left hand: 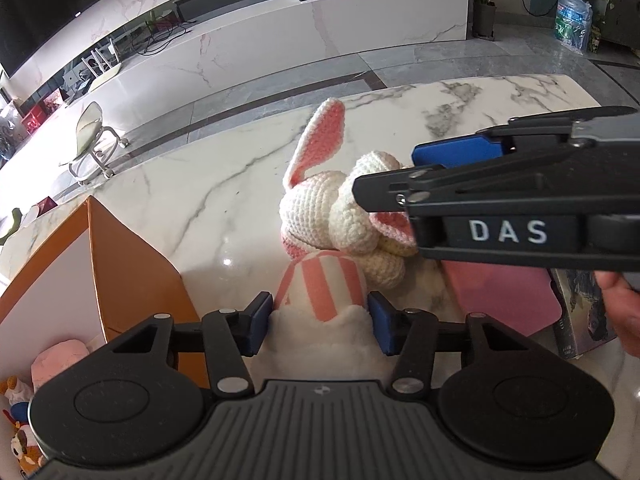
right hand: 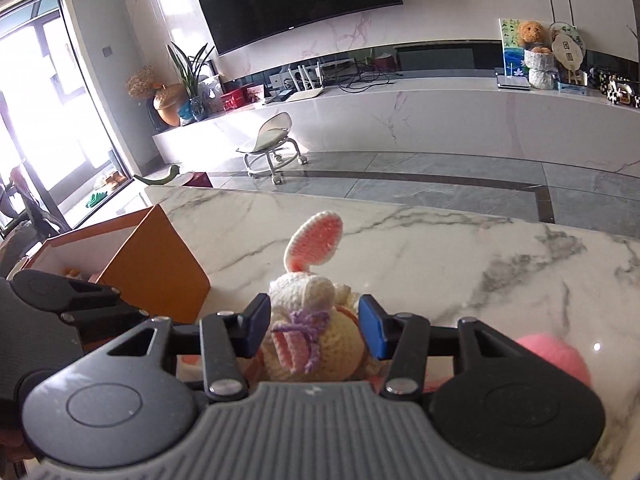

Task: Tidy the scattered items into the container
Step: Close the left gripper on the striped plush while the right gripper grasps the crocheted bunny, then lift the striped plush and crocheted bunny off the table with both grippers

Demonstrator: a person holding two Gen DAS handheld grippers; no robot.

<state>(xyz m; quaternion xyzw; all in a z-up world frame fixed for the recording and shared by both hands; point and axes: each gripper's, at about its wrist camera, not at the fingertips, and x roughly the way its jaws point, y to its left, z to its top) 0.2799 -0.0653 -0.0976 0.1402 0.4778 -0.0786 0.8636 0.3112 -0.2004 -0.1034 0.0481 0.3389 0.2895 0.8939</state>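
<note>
Several toys already lie in the orange box point(left hand: 132, 264) at nine o'clock; left gripper point(left hand: 320, 322) clamps a striped toy point(left hand: 320, 288), right gripper point(right hand: 314, 326) a knitted rabbit point(right hand: 316, 320), both unstowed.

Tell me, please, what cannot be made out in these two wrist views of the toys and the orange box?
- Striped toy, left wrist view: its lower part is hidden behind the left gripper.
- Crochet rabbit, right wrist view: its lower body is hidden by the right gripper.
- Orange box: most of its inside is cut off by the left gripper's body; only a pink plush shows.
- Dark box, left wrist view: print too blurred to read.
</note>
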